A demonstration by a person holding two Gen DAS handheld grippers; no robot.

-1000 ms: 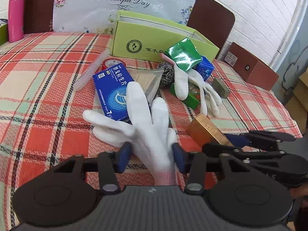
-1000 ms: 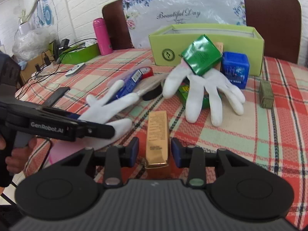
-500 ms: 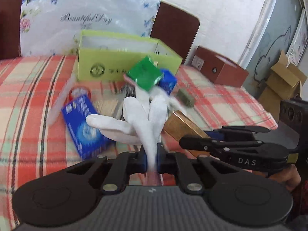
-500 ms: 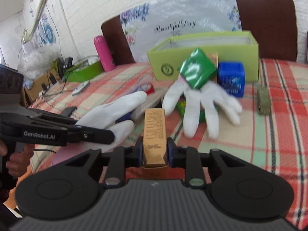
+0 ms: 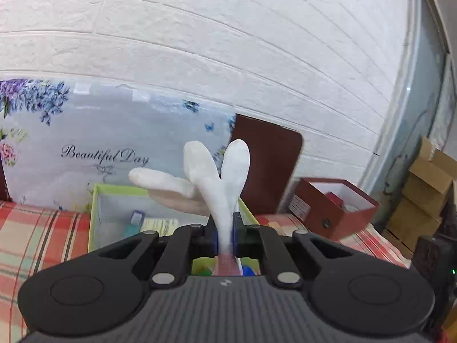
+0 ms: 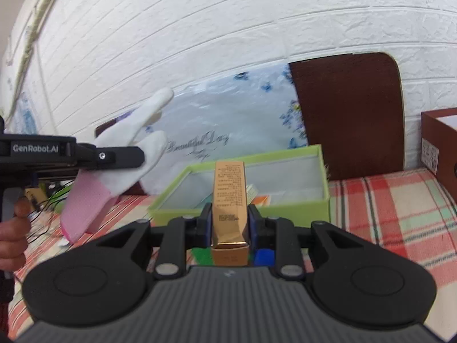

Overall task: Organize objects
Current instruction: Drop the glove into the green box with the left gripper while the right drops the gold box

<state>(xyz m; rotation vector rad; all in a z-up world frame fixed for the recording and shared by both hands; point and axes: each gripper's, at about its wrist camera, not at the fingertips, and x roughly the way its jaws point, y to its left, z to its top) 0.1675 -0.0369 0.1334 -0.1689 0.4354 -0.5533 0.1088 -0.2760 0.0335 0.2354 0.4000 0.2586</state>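
The left tool [image 5: 225, 228] is pinching a white glove [image 5: 220, 177], hiding the green box [image 5: 94, 217] behind; the right tool [image 6: 230, 223] is clamping a gold carton [image 6: 230, 200].

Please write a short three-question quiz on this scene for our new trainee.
1. What does the left gripper hold?
2. True or false: the right gripper is shut on the gold box.
3. Which open container lies straight ahead of both grippers: A) green box, B) red-brown box?

Key: 1. A white glove, pinched near its cuff. 2. True. 3. A.
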